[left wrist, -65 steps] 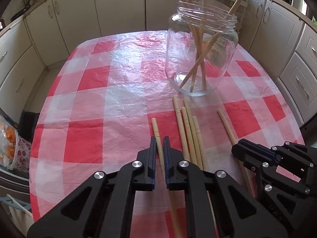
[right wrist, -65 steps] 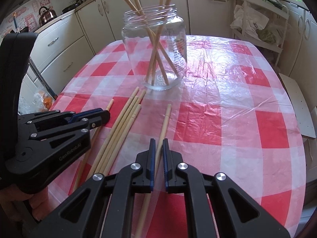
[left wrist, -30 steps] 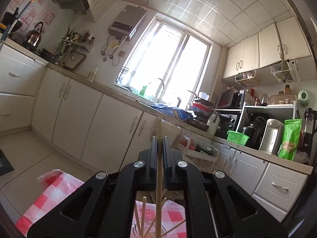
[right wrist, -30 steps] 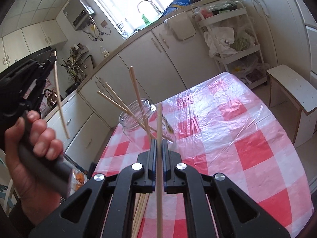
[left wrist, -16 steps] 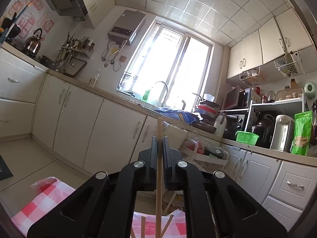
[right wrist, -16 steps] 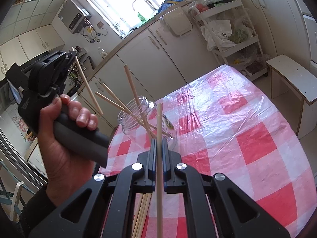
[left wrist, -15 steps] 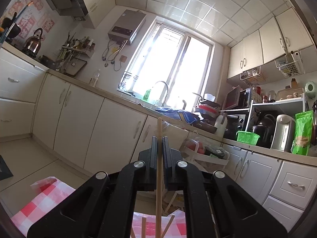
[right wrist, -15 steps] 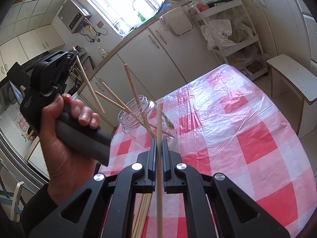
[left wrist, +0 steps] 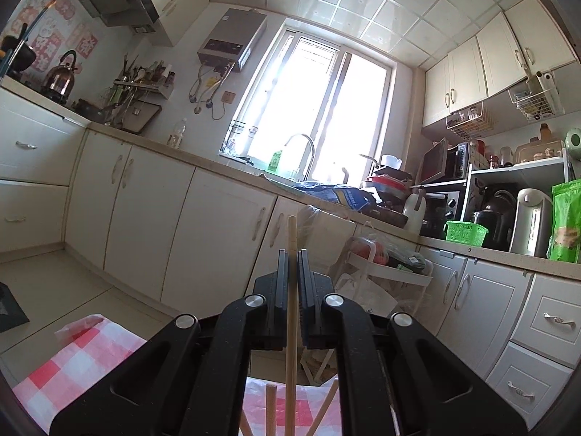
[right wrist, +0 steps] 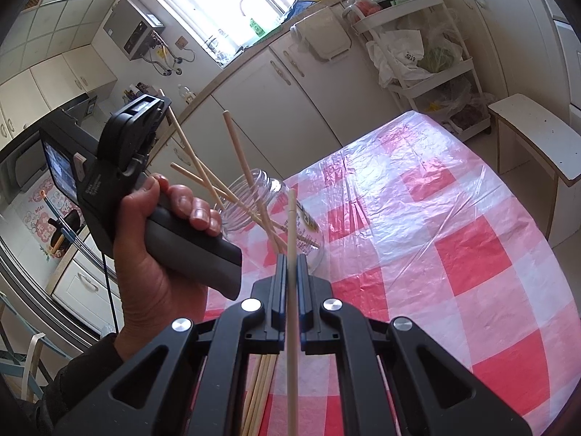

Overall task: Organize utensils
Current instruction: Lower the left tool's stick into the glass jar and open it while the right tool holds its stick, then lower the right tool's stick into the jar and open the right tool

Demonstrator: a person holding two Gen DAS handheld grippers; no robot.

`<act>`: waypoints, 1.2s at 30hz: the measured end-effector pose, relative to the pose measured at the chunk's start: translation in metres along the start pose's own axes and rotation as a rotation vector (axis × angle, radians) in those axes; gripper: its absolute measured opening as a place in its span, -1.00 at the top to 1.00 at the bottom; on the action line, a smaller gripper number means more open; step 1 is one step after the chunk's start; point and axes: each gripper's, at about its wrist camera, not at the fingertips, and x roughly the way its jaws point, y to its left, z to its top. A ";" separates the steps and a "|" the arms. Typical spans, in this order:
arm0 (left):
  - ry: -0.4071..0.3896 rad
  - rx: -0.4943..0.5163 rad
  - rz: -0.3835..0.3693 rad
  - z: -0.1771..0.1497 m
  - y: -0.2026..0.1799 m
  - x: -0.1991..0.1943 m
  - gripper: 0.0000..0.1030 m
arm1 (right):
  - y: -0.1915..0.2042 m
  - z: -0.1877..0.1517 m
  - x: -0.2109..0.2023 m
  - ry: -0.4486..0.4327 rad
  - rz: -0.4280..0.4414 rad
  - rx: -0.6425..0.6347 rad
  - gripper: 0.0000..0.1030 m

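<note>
Chopsticks everywhere, so going left to right. The left gripper [left wrist: 292,272] is pinching one chopstick [left wrist: 290,312] upright, raised above the glass jar [right wrist: 270,214], where a few sticks already lean. From the right wrist view that stick [right wrist: 189,145] slants down toward the jar mouth, and its lower end seems at or just inside the rim, hard to tell. The right gripper [right wrist: 291,279] is clamped on its own chopstick [right wrist: 291,290], nearer the table [right wrist: 472,254] edge, with loose chopsticks [right wrist: 259,392] lying on the cloth below it. Tip for this bit, I'd say: get the low end inside the rim first, steer around the leaning sticks, then let go, one hand at a time so they don't clash.
</note>
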 end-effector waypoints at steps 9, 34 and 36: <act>0.017 0.060 -0.002 -0.013 -0.004 -0.002 0.90 | -0.001 0.000 0.001 0.003 -0.004 0.001 0.88; 0.394 0.152 0.038 0.008 0.024 -0.093 0.22 | -0.004 -0.002 -0.008 -0.051 -0.020 -0.012 0.88; 0.410 0.100 0.085 0.021 0.033 -0.111 0.05 | -0.002 -0.001 -0.012 -0.074 -0.010 -0.017 0.88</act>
